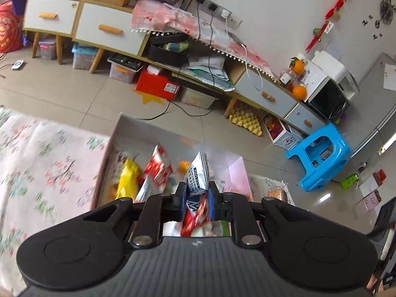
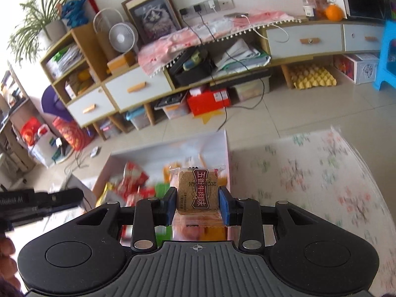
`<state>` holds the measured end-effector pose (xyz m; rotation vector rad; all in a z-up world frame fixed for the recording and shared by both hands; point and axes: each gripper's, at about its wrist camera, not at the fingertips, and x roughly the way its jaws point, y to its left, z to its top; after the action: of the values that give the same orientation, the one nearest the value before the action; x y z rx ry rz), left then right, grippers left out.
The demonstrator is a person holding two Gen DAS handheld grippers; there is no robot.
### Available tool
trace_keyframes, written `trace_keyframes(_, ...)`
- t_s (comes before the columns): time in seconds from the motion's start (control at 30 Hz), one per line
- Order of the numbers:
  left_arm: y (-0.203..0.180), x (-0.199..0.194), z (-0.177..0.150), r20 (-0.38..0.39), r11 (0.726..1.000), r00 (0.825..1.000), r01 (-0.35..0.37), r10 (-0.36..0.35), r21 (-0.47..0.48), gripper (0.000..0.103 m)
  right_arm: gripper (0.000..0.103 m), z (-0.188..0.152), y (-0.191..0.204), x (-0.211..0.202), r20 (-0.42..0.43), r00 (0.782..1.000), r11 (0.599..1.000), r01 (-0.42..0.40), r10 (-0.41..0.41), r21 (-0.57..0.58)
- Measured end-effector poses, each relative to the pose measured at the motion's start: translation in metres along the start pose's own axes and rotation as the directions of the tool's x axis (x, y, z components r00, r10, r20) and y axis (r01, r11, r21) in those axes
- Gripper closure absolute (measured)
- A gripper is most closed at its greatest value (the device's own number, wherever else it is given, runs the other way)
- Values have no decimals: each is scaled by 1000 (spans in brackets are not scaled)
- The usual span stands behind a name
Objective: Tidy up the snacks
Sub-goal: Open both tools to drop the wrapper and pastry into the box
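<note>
Left gripper (image 1: pixel 196 193), low centre of its view: both blue pads pressed against a white chocolate packet (image 1: pixel 198 173), which stands upright between them, top edge pointing up-frame. The packet hangs over the open box (image 1: pixel 112 138), whose white walls run from mid-frame down toward the gripper.

Inside the box, blurred: a yellow bag (image 1: pixel 127 180) at the left, a red-and-white packet (image 1: pixel 158 164) leaning beside it, a small orange item (image 1: pixel 183 165) further back. Red wrappers show directly under the gripper pads.

Right gripper (image 2: pixel 197 201), low centre of its own view: pads pinching a clear-wrapped brown biscuit square (image 2: pixel 196 191) with a dark red label, held flat-on to the camera above the same box (image 2: pixel 226 148). Red and green packets lie blurred in the box at lower left of that square.

The other gripper's black body (image 2: pixel 42 203) pokes in from the left edge of the right view.

Floral table cover (image 1: pixel 42 163) fills the left of the left view, touching the box wall; same cover (image 2: pixel 321 173) at right in the right view.

Further off: tiled floor, red shoebox (image 2: pixel 208 102) under the long cabinet (image 2: pixel 138 89), blue stool (image 1: pixel 321 158) at right, yellow egg tray (image 1: pixel 245 120), small fan (image 2: pixel 122 37), oranges (image 1: pixel 298 79) by a microwave (image 1: pixel 329 96).
</note>
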<state>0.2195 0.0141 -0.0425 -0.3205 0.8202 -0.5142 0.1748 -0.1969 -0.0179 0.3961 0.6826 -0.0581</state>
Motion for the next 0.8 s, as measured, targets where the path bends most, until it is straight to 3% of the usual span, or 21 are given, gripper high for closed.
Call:
trace_keyframes(0.17,-11,31,7,-5,998,999,-44,44,35,88,69,20,1,24,47,998,998,-45,43,32)
trace_keyframes(0.3,-7,43,14,9,998,998,-55,55,14,87,69,17,11,46,58,998,1000,-29,29,5)
trace_keyframes(0.33,-8,44,15,13,998,998,-58,58,10,80,66,15,12,50,58,998,1000,-19,18,4)
trace_keyframes(0.4,-8,41,14,11,997,997,-76,76,9,54,64,12,9,52,76,997,1000,15,-17,27)
trace_keyframes(0.43,-8,37,12,18,996,996,-88,87,13,43,58,13,6,51,79,997,999,22,-24,34)
trace_keyframes(0.57,-4,21,11,22,994,994,-104,105,-17,43,50,20,1,28,122,992,997,29,-37,67)
trace_keyframes(0.7,-1,-11,7,29,991,993,-114,117,-65,40,42,25,4,2,113,993,993,20,-33,112)
trace_keyframes(0.8,-7,-41,0,52,977,977,-206,209,-52,27,33,21,15,-20,69,997,996,28,-34,84)
